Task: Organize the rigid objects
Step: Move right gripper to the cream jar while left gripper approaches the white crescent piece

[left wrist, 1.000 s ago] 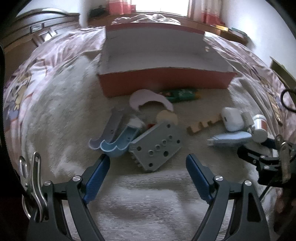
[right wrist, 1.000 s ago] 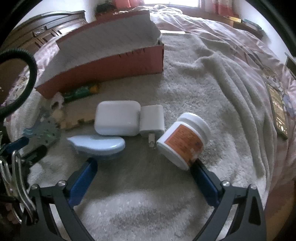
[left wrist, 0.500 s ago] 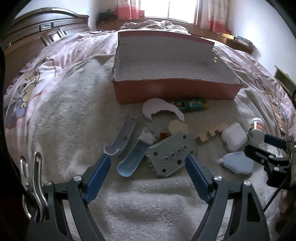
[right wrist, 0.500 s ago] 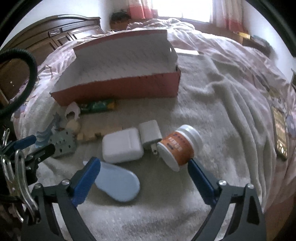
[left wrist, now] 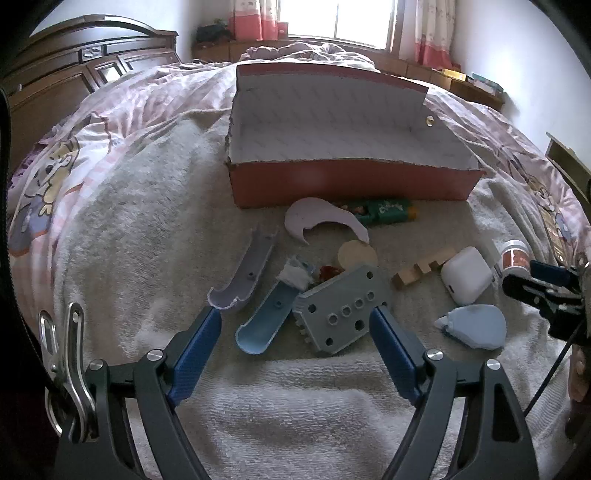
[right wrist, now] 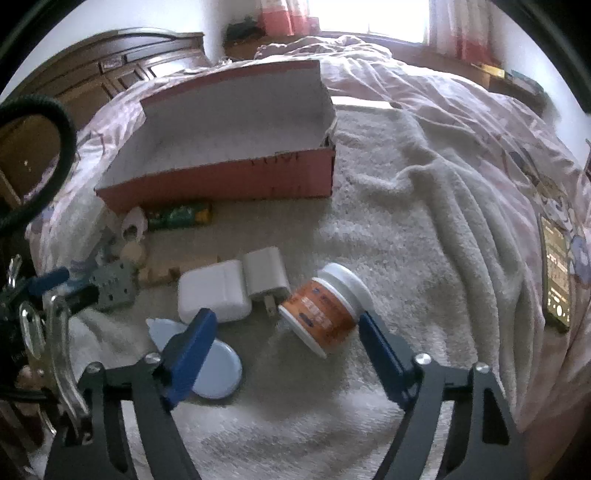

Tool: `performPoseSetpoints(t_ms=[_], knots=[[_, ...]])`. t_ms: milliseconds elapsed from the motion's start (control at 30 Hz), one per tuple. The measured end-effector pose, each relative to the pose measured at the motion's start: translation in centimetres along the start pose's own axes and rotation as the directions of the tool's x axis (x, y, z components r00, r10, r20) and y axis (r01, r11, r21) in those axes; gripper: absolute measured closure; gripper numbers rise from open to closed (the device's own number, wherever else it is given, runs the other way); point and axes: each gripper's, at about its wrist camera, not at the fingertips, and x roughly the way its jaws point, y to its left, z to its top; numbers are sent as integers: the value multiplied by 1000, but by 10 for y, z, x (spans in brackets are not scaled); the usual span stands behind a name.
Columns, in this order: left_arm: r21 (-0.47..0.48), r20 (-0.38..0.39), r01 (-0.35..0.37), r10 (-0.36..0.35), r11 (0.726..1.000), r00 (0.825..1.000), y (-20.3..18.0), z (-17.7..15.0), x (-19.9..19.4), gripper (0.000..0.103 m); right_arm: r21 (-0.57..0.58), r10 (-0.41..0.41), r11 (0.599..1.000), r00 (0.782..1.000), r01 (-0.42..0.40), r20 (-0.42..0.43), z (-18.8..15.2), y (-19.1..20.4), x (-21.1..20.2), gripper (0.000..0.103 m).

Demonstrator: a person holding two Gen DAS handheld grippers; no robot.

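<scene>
While the red cardboard box (left wrist: 351, 184) sits empty, both tongs hover spread: left tongs (left wrist: 295, 326) over grey perforated block (left wrist: 343, 314); right tongs (right wrist: 286, 332) beside orange-labelled white jar (right wrist: 325, 308); next: descend, pinch.

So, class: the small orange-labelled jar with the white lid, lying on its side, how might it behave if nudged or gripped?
The orange-labelled jar with the white lid lies on its side, so a nudge would probably roll it, though the shaggy white towel may damp that. It looks rigid; its smooth round wall might slip between flat fingers.

Bright window (left wrist: 343, 22), pink curtains (left wrist: 251, 20), dark wooden headboard (left wrist: 85, 70).
</scene>
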Motion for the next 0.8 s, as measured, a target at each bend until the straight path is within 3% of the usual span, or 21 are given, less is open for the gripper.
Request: performPoseSetpoints(t_ms=[200,533,600,667,800], knots=[[7,4,-2,2,1000,1000,-1,1,-1,18,21,72,997,997,-72,5,-3,-11,-7,25],[13,13,5,-5,1000,1000,-3,1,-3,18,26,28,999,999,-27,-21,4,-17,13,25],[14,15,5,-5,1000,1000,-3,3,-3,18,34,26,999,999,-25,-30,4,-17,19,30],[17,22,2,-2,1000,1000,-4,7,-2,18,41,26,999,999,-24,-33,4,-18,23,46],[27,28,18,-18,999,999,-8,19,4,18,60,37,998,999,-36,-12,0,-20,23,46]])
